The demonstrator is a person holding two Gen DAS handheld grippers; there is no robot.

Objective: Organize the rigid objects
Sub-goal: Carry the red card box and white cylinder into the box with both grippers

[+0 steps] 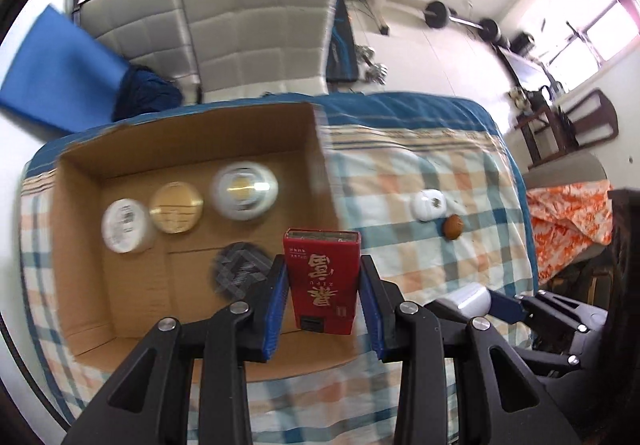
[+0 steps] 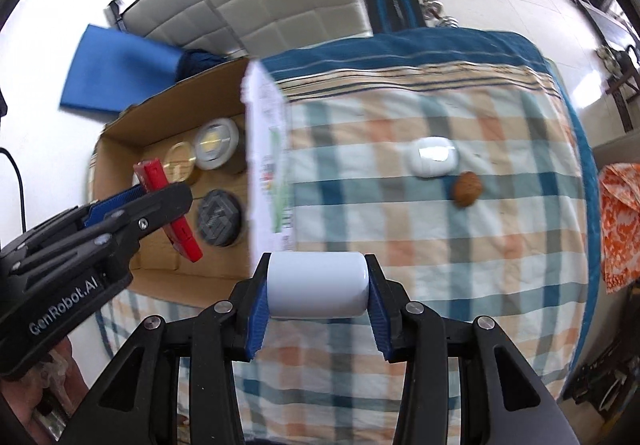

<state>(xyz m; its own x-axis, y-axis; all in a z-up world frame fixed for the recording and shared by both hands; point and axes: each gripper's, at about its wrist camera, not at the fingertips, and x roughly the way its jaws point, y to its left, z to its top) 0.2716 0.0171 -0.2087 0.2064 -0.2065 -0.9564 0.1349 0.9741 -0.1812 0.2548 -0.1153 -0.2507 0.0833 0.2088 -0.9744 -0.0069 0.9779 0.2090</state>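
"GenRobot.AI" on left tool (image 2: 160, 201)

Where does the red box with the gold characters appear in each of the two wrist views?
Left wrist view: the red box stands low in the centre, between the left gripper's blue pads, over the cardboard box's near right corner.
Right wrist view: the red box is at the left, seen edge-on, tilted.
Shared landmark: the dark patterned round lid inside the cardboard box.
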